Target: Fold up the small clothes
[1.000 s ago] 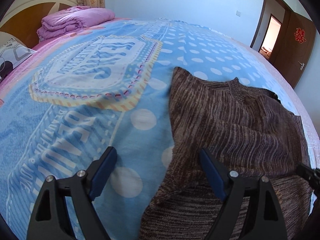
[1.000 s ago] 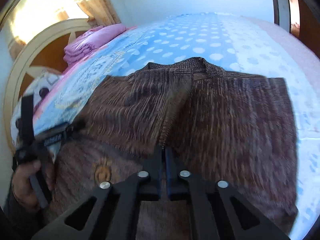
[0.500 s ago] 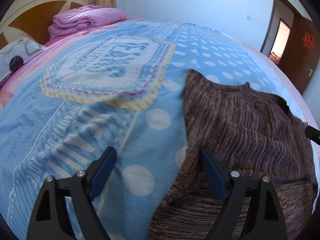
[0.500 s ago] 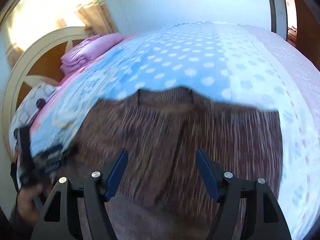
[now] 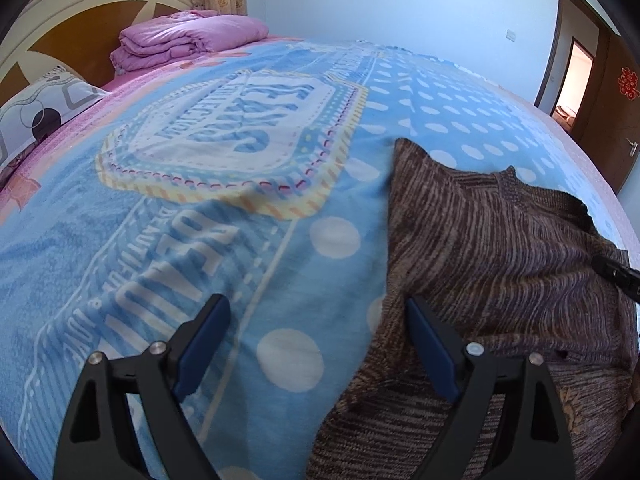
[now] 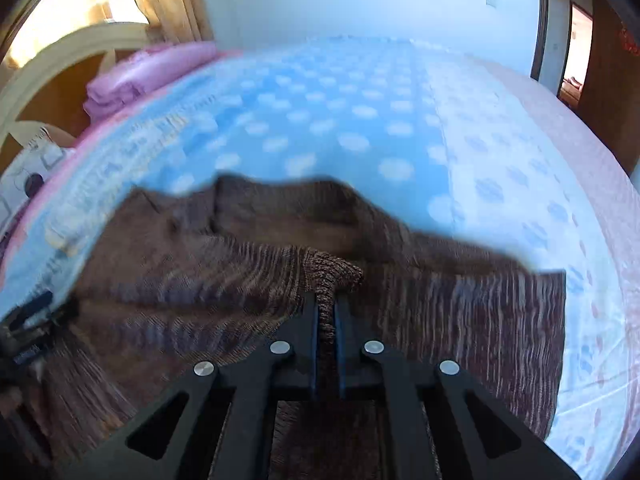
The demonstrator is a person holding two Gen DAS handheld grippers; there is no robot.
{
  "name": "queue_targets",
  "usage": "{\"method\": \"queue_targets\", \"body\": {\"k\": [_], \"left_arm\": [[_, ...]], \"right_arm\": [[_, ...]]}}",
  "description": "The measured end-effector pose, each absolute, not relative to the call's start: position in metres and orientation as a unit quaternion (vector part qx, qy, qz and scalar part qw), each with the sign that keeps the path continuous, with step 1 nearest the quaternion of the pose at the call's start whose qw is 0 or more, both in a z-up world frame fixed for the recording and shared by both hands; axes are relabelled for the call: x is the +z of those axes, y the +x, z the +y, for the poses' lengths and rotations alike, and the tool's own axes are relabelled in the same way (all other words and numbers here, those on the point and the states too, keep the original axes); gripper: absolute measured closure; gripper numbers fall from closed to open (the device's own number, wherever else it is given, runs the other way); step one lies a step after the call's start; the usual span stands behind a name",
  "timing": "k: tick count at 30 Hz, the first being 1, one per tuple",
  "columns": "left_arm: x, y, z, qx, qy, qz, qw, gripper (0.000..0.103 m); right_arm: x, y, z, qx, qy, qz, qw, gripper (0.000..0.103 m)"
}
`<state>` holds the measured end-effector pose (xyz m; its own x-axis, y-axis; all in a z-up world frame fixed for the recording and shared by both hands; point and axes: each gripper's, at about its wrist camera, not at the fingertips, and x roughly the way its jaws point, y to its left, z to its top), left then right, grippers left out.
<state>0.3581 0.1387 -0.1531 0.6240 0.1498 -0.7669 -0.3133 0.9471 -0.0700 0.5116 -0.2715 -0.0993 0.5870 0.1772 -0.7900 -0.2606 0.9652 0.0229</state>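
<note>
A brown striped knit sweater (image 5: 492,248) lies on the blue dotted blanket (image 5: 280,248), partly folded over itself. My left gripper (image 5: 316,344) is open, low over the blanket at the sweater's left edge, its right finger (image 5: 428,344) over the knit. My right gripper (image 6: 327,312) is shut on a bunched ribbed fold of the sweater (image 6: 332,276) and holds it up above the rest of the sweater (image 6: 460,320). The view is blurred. The right gripper's tip shows at the right edge of the left wrist view (image 5: 618,274).
Folded pink quilt (image 5: 188,40) and a patterned pillow (image 5: 40,108) lie by the headboard (image 5: 80,4) at far left. A brown door (image 5: 612,100) stands open at far right. The blanket spreads wide beyond the sweater.
My right gripper opened half a second ago and has now shut on a fold of the sweater, lifting it. My left gripper stayed open and shifted slightly left.
</note>
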Motion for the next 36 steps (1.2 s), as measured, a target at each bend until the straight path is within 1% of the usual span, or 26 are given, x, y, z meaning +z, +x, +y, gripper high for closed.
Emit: {"method": "queue_targets", "body": {"k": [2,3,4,5,7,10,11,12,13,20,22,24,29,31,32,34,35,36], "left_arm": [[-0.153,0.355,0.142,0.135,-0.106,0.411,0.895,0.011],[-0.153,0.355,0.143,0.134,-0.11,0.409,0.896,0.011],[-0.153,0.354,0.144,0.134,-0.113,0.408,0.896,0.011],[-0.153,0.354,0.145,0.134,-0.116,0.407,0.896,0.011],[-0.153,0.353,0.146,0.132,-0.119,0.405,0.897,0.011],[-0.153,0.353,0.148,0.131,-0.124,0.401,0.898,0.011],[-0.153,0.353,0.148,0.131,-0.125,0.401,0.898,0.011],[-0.152,0.353,0.148,0.131,-0.125,0.4,0.898,0.011],[-0.152,0.352,0.148,0.13,-0.126,0.398,0.899,0.011],[-0.151,0.346,0.157,0.111,-0.161,0.382,0.903,0.012],[-0.151,0.345,0.159,0.108,-0.168,0.378,0.904,0.012],[-0.151,0.344,0.159,0.107,-0.17,0.376,0.905,0.012],[-0.15,0.342,0.157,0.122,-0.158,0.375,0.905,0.012],[-0.151,0.347,0.153,0.126,-0.145,0.386,0.902,0.011],[-0.152,0.348,0.152,0.129,-0.138,0.389,0.902,0.011],[-0.153,0.351,0.148,0.135,-0.123,0.395,0.9,0.01],[-0.153,0.351,0.148,0.136,-0.121,0.396,0.9,0.009],[-0.152,0.35,0.149,0.137,-0.123,0.394,0.9,0.009]], "right_arm": [[-0.091,0.508,-0.265,0.116,-0.06,0.442,0.888,0.087],[-0.085,0.505,-0.263,0.108,-0.069,0.434,0.892,0.064],[-0.078,0.501,-0.259,0.103,-0.077,0.422,0.898,0.036],[-0.068,0.498,-0.251,0.116,-0.076,0.407,0.903,0.032],[-0.054,0.499,-0.226,0.173,-0.073,0.401,0.897,0.032],[-0.051,0.508,-0.179,0.268,-0.042,0.431,0.861,0.034],[-0.054,0.513,-0.166,0.282,-0.036,0.441,0.851,0.037],[-0.058,0.517,-0.15,0.292,-0.038,0.449,0.843,0.048],[-0.064,0.522,-0.134,0.298,-0.045,0.456,0.838,0.052],[-0.106,0.549,-0.069,0.305,-0.076,0.493,0.812,0.052],[-0.112,0.55,-0.062,0.297,-0.099,0.489,0.814,0.09],[-0.11,0.546,-0.058,0.307,-0.103,0.475,0.818,0.097],[-0.101,0.545,-0.045,0.32,-0.095,0.461,0.822,0.098],[-0.109,0.549,-0.041,0.318,-0.094,0.471,0.818,0.098],[-0.117,0.551,-0.042,0.318,-0.089,0.483,0.811,0.097],[-0.114,0.554,-0.047,0.324,-0.069,0.478,0.813,0.094],[-0.109,0.553,-0.055,0.322,-0.064,0.48,0.814,0.089],[-0.104,0.548,-0.062,0.326,-0.064,0.478,0.813,0.065]]}}
